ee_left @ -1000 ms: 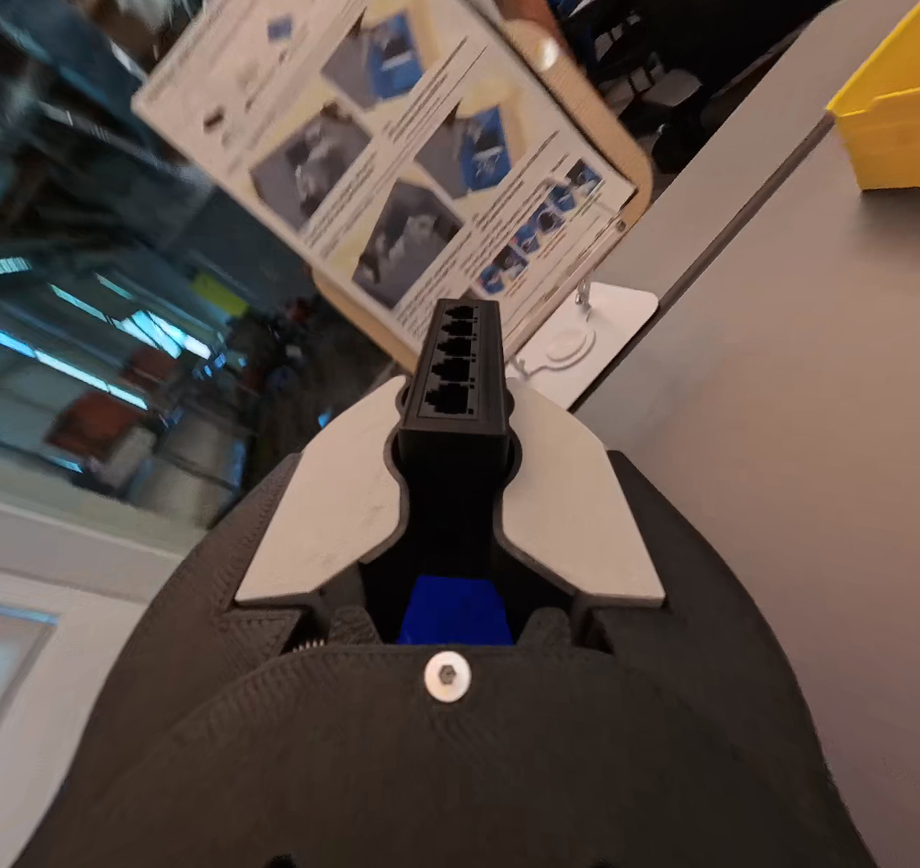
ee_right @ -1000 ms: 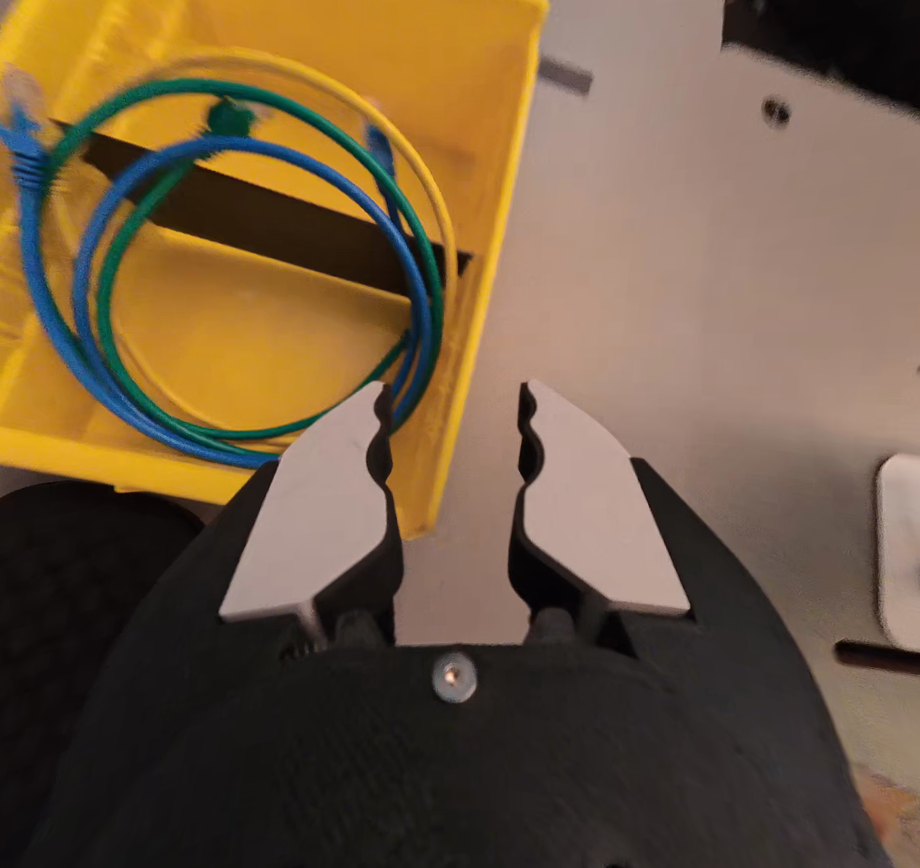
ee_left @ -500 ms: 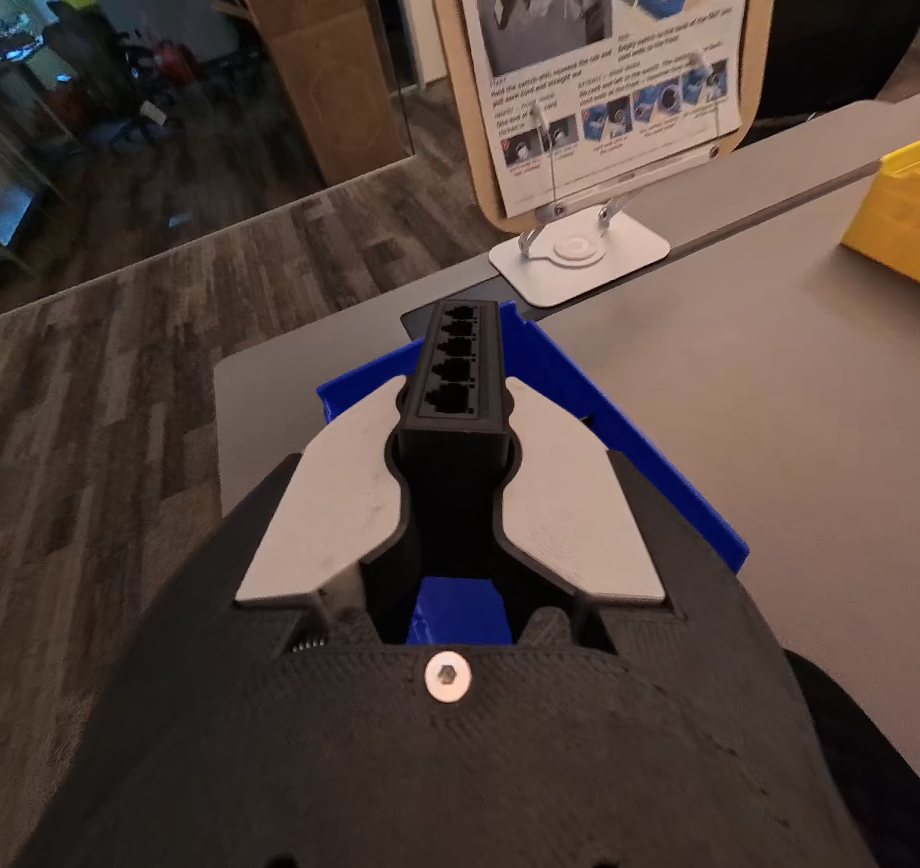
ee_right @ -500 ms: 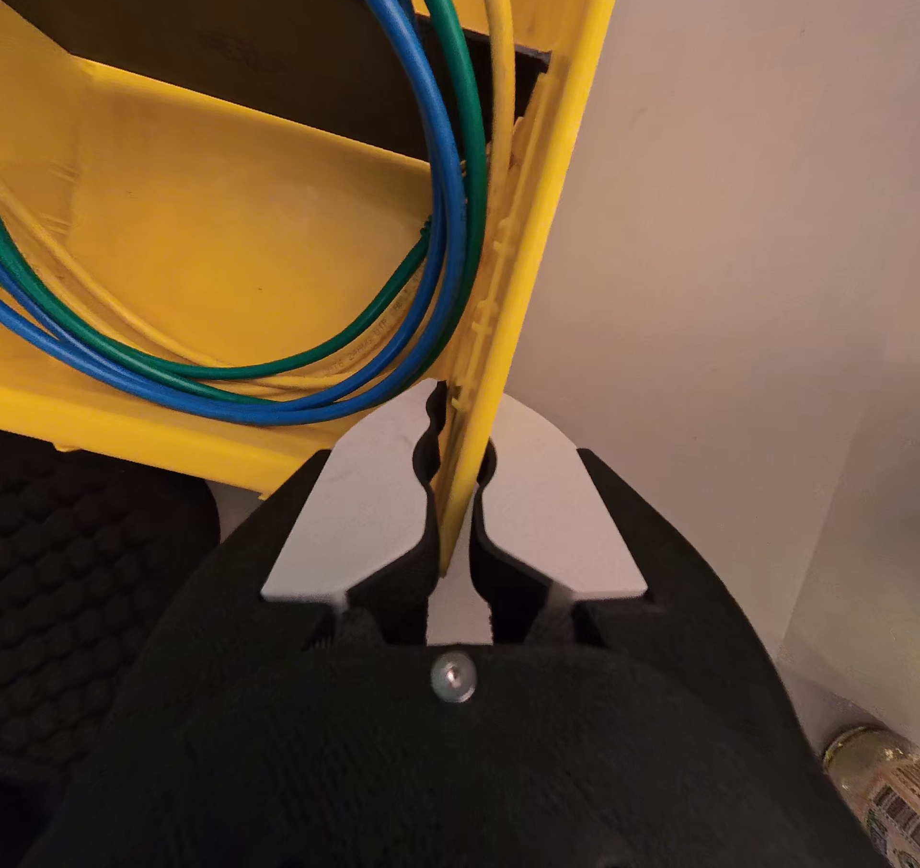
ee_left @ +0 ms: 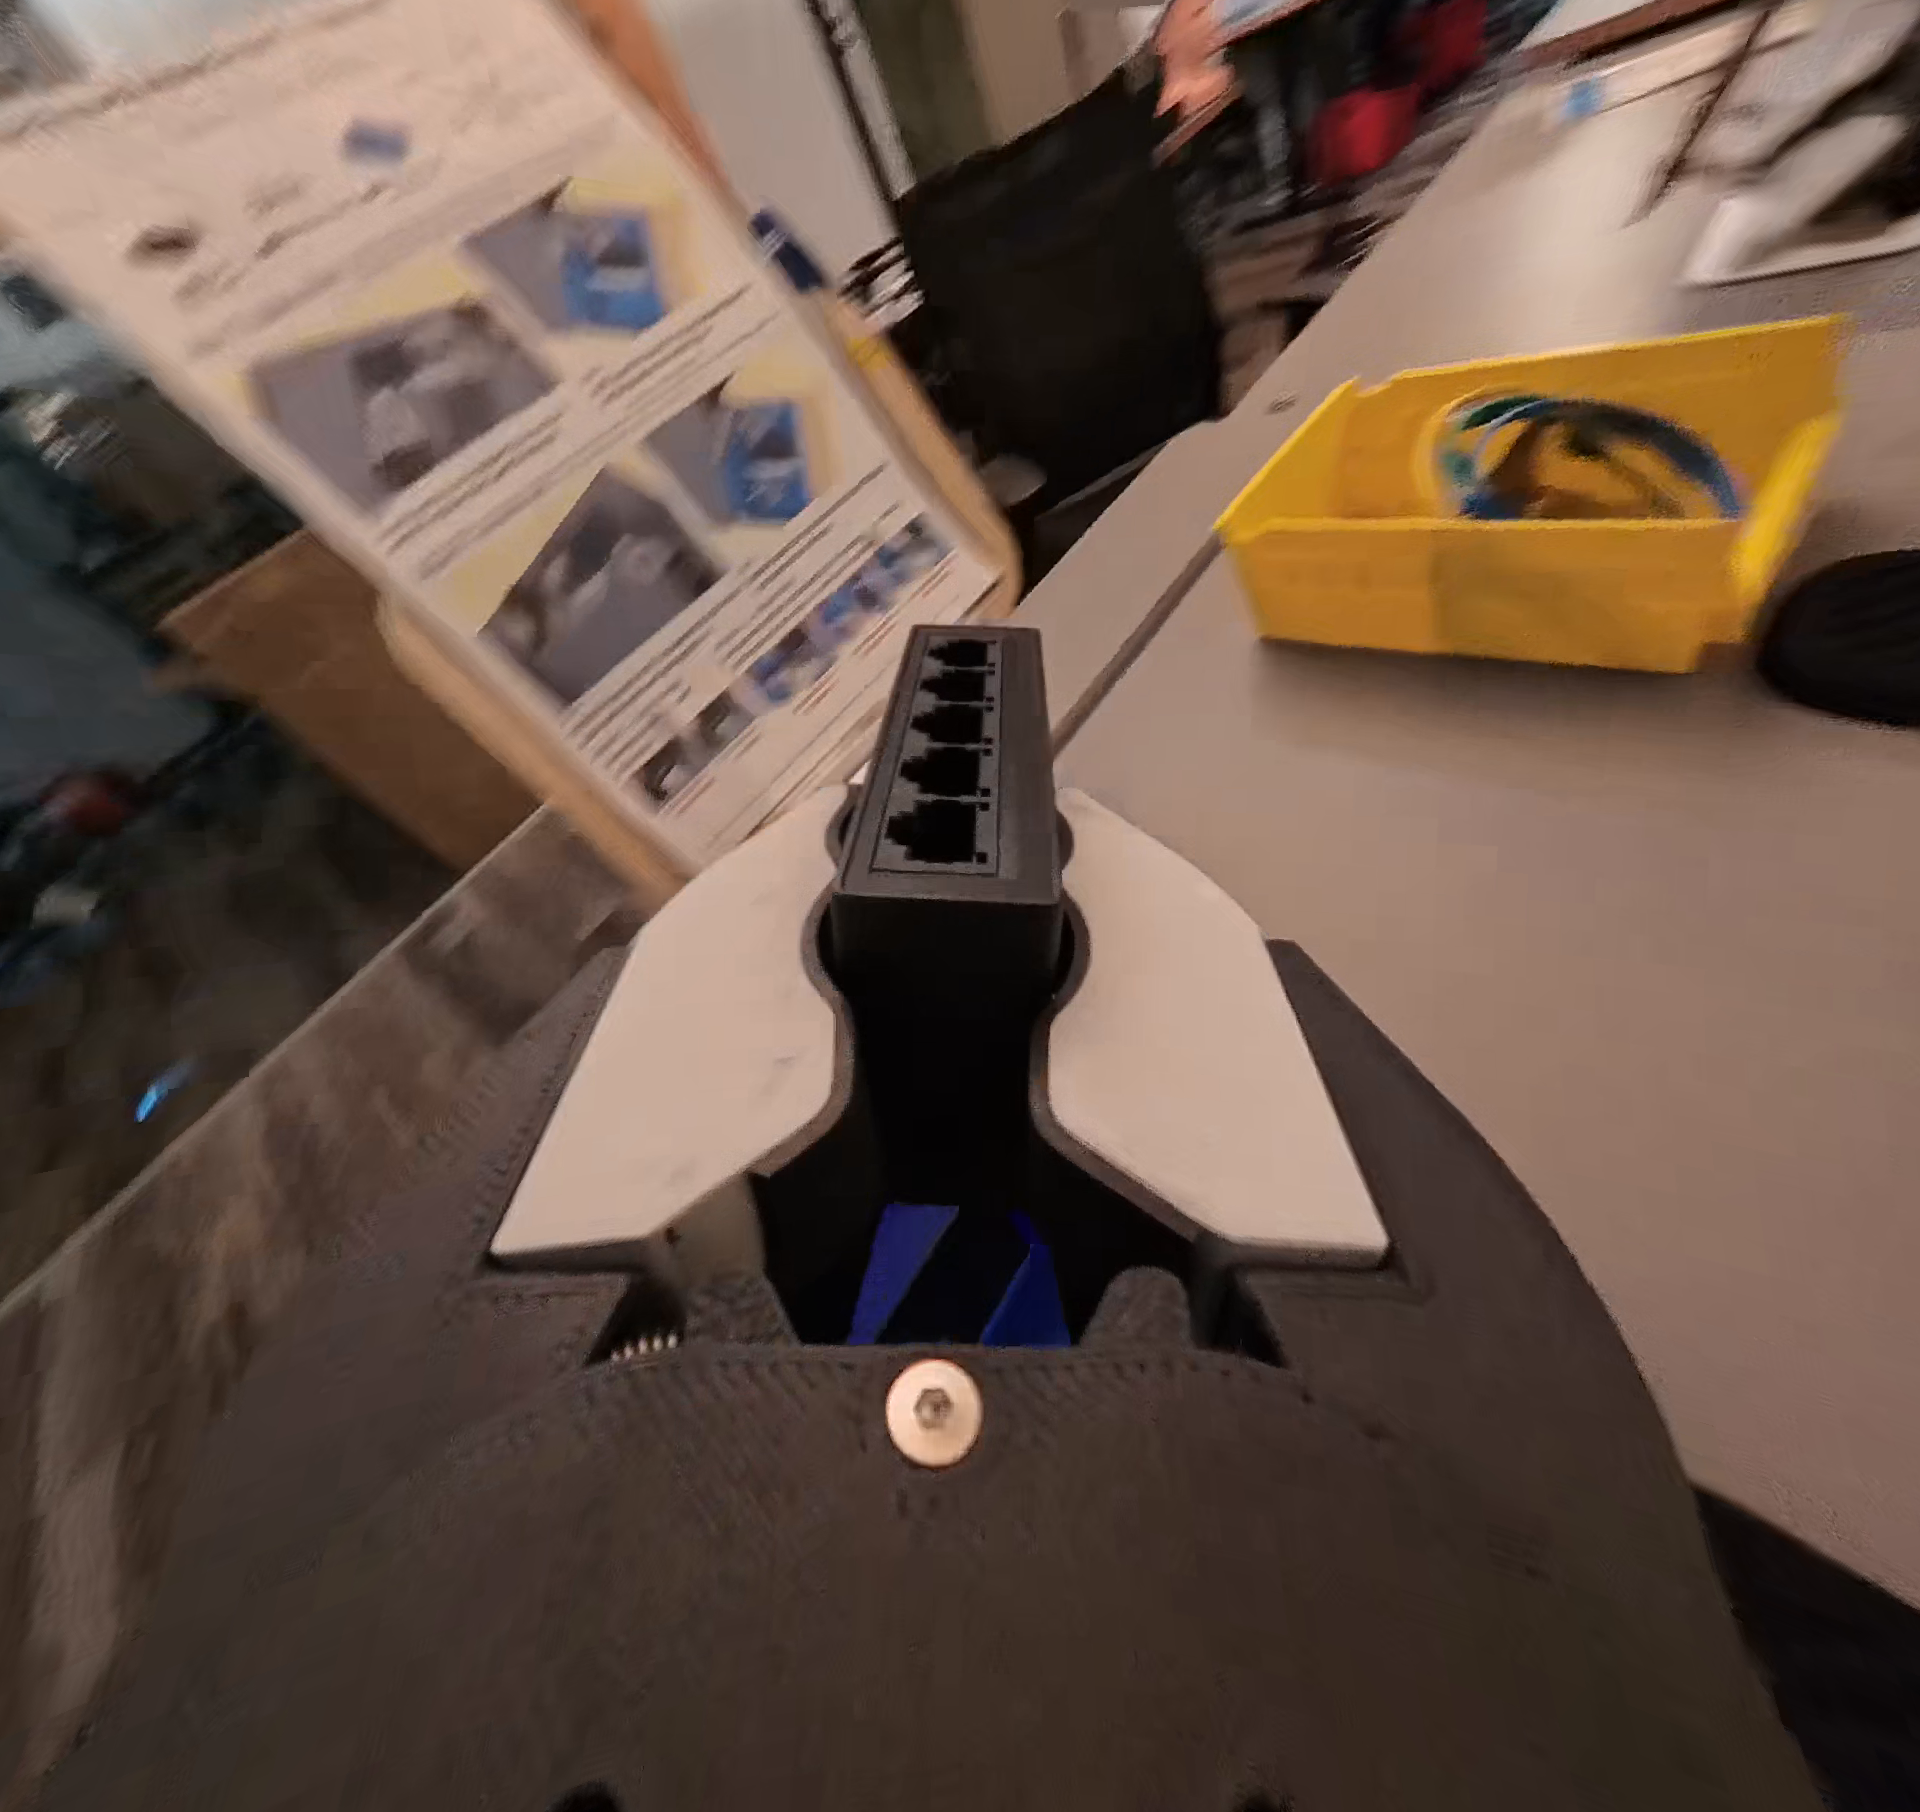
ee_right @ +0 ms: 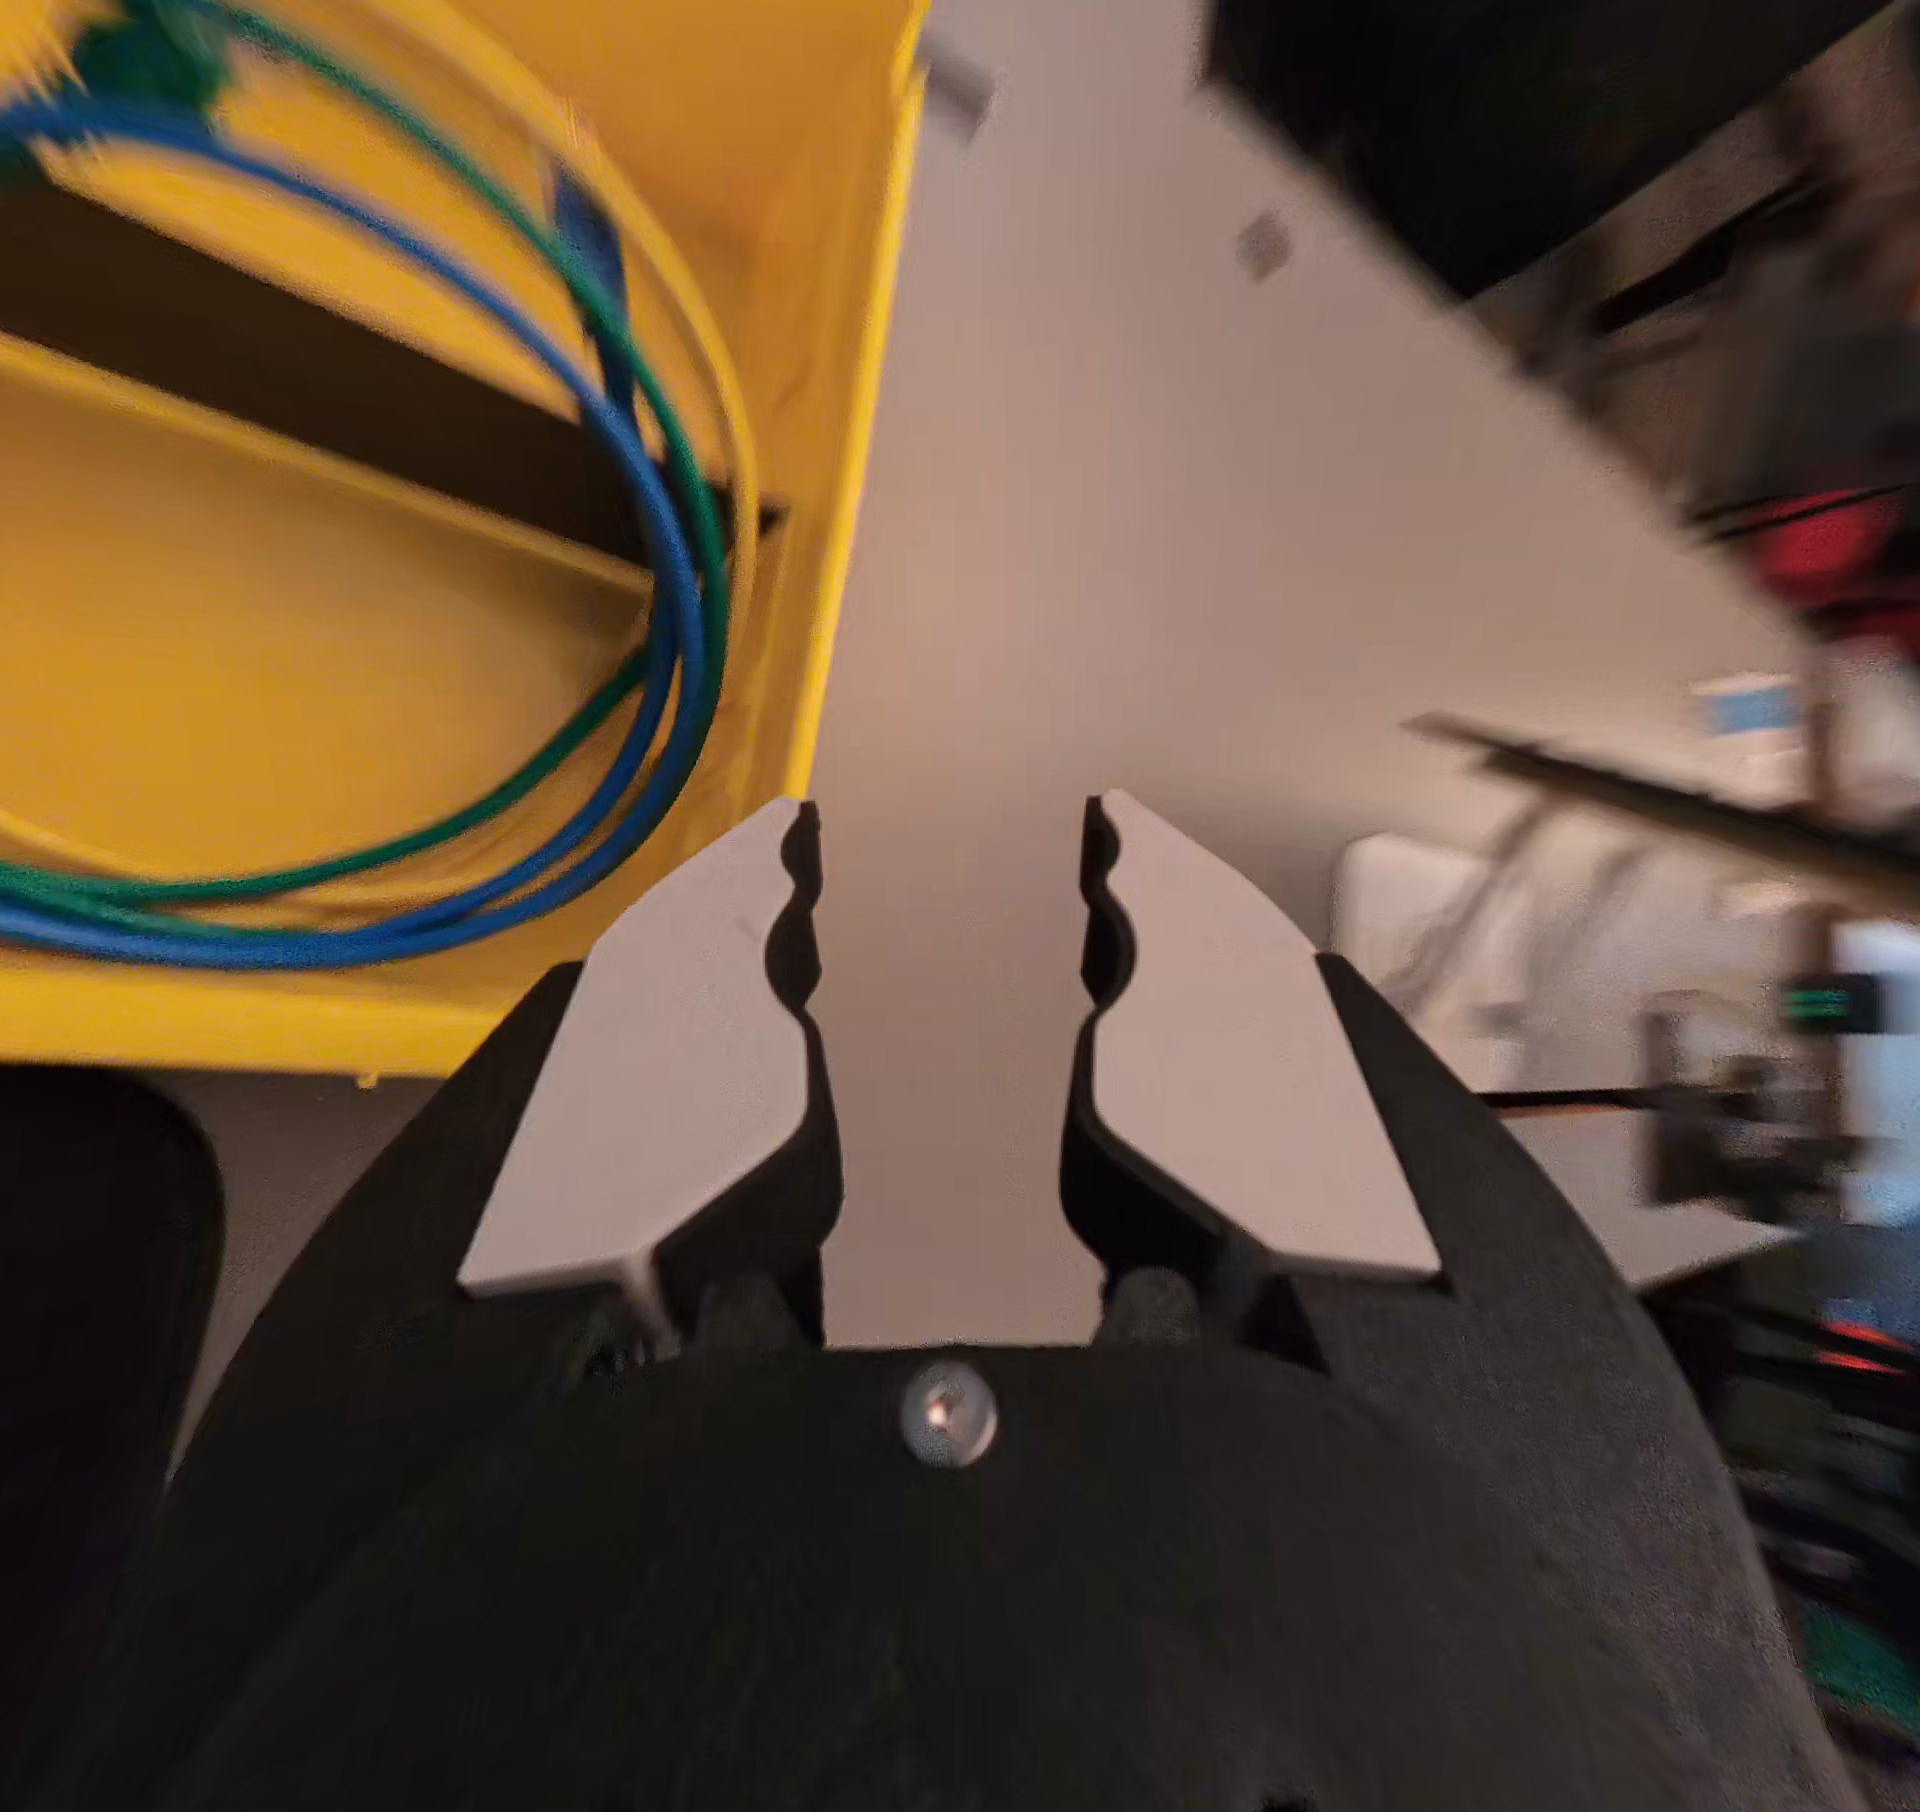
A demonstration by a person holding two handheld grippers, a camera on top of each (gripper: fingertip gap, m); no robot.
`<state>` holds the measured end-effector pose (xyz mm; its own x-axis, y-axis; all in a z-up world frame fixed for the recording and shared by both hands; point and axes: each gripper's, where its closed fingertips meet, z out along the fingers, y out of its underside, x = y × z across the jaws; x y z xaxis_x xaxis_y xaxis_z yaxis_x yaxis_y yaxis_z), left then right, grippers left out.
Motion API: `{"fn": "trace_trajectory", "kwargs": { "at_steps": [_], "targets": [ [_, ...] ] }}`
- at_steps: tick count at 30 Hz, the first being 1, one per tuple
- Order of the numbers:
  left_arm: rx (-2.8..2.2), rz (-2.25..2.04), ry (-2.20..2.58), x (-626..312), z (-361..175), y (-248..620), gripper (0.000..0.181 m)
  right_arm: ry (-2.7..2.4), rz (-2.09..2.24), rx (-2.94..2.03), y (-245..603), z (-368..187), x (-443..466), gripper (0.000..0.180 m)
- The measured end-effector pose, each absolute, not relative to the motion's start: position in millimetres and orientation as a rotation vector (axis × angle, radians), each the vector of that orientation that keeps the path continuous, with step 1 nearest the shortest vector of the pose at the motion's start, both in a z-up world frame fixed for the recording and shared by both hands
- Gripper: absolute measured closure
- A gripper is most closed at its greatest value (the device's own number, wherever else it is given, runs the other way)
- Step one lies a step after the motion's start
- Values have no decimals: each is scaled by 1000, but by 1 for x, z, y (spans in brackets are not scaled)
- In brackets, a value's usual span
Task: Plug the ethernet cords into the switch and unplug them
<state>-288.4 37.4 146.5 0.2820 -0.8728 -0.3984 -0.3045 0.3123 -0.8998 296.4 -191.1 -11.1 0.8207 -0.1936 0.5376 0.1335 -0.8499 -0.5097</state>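
Observation:
My left gripper (ee_left: pixel 951 827) is shut on a black ethernet switch (ee_left: pixel 956 765), held above the grey table with its row of several empty ports facing up. Blue, green and yellow ethernet cords (ee_right: pixel 665 557) lie coiled in a yellow bin (ee_right: pixel 852 474); the bin also shows in the left wrist view (ee_left: pixel 1496 578). My right gripper (ee_right: pixel 948 817) is open and empty, just right of the bin's right wall and above the grey table (ee_right: pixel 1091 557). The right wrist view is blurred.
An instruction sheet on a wooden board (ee_left: pixel 499 370) stands at the table's far edge. A blue part (ee_left: pixel 956 1274) shows under the left gripper's fingers. A black rounded object (ee_left: pixel 1849 640) lies beside the bin. Chairs and desks stand beyond the table. Some 65 centimetres of space lies between my two pairs of fingers.
My right gripper was shut on the yellow bin's right wall and has let go, opened and drawn back. My left gripper has swung with the switch, turning towards the bin.

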Motion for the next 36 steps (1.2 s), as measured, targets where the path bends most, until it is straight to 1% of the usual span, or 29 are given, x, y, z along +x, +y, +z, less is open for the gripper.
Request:
{"fn": "trace_trajectory", "kwargs": {
  "at_steps": [1, 2, 3, 5, 7, 9, 12, 15, 17, 21, 23, 24, 26, 28, 30, 32, 36],
  "targets": [
    [-1188, -594, 1329, -273, 149, 23, 151, -23, -891, -2373, -179, 19, 279, 130],
    [-1128, -625, 1382, -258, 151, 9, 151, -122, -895, -2270, -159, 46, 249, 130],
    [-1069, -651, 1429, -244, 152, -6, 151, -257, -812, -2164, -136, 69, 205, 130],
    [-968, -717, 1521, -217, 152, -36, 151, -579, -473, -1967, -100, 101, 91, 127],
    [-896, -772, 1591, -198, 149, -61, 151, -858, -178, -1782, -92, 122, -16, 126],
    [-856, -796, 1639, -186, 144, -76, 151, -1021, -41, -1615, -92, 138, -84, 126],
    [-858, -851, 1666, -178, 140, -85, 151, -1153, 175, -1476, -91, 143, -144, 126],
    [-882, -905, 1687, -174, 135, -86, 151, -1189, 306, -1450, -78, 142, -171, 127],
    [-904, -902, 1685, -171, 133, -81, 151, -1267, 363, -1433, -76, 134, -180, 152],
    [-975, -895, 1674, -165, 123, -66, 150, -1277, 346, -1392, -66, 131, -169, 152],
    [-1052, -830, 1619, -165, 120, -47, 143, -1243, 236, -1384, -61, 133, -144, 152],
    [-1088, -791, 1592, -168, 119, -36, 141, -1195, 186, -1394, -57, 135, -123, 152],
    [-1144, -742, 1560, -179, 116, -17, 146, -1026, 50, -1435, -47, 140, -62, 152],
    [-1180, -735, 1522, -192, 118, -4, 149, -855, -157, -1569, -31, 134, 17, 152],
    [-1205, -722, 1463, -204, 123, 10, 152, -709, -328, -1752, -24, 113, 95, 152],
    [-1225, -711, 1418, -215, 127, 19, 154, -671, -342, -1950, -20, 82, 148, 152],
    [-1240, -693, 1362, -229, 132, 28, 157, -913, -362, -2403, -12, 6, 216, 152]
  ]
}}
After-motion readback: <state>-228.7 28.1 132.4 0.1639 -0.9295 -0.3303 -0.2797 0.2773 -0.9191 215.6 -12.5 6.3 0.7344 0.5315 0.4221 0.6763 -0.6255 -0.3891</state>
